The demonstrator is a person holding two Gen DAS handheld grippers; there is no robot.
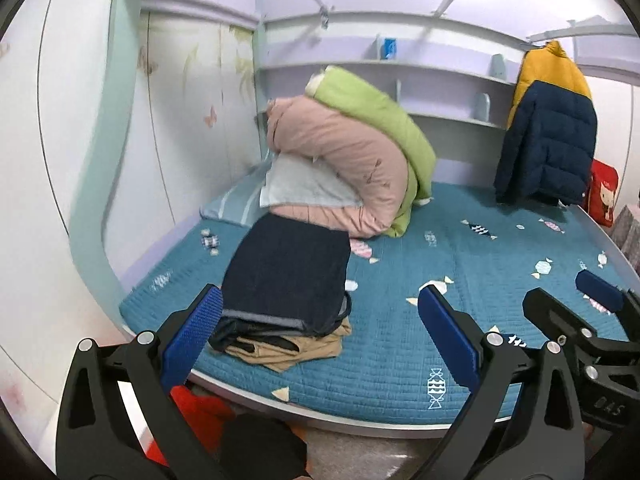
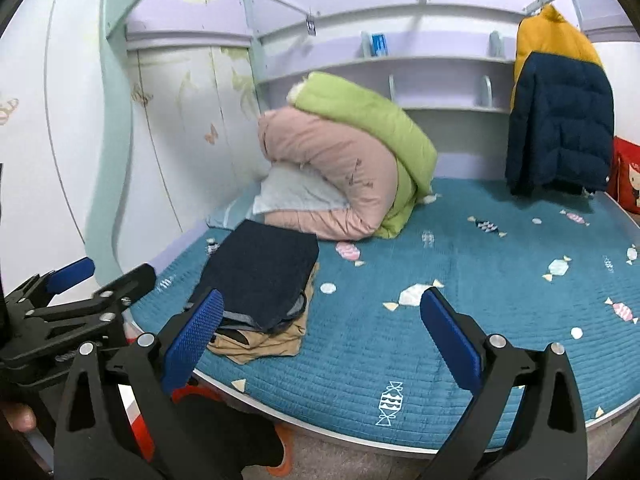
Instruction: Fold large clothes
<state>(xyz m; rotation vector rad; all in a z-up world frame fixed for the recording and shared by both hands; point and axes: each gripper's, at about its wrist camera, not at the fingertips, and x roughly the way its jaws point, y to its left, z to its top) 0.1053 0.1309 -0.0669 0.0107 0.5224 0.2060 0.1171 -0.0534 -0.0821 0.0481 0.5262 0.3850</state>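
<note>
Both my grippers spread wide, holding nothing

My left gripper [image 1: 320, 336] and right gripper [image 2: 322, 338] hang above the bed's [image 1: 460, 320] near edge; the folded dark clothes [image 1: 288, 272] lie stacked near left.

The only lettering that can be read stands on the black body of the right hand-held gripper [image 1: 600, 292], seen at the lower right edge of the left wrist view: raised characters that look like "DAS", tilted and partly cut off. The red cushion [image 1: 603, 192], just right of the hanging jacket [image 1: 548, 152], bears a cartoon figure but no legible words.
</note>
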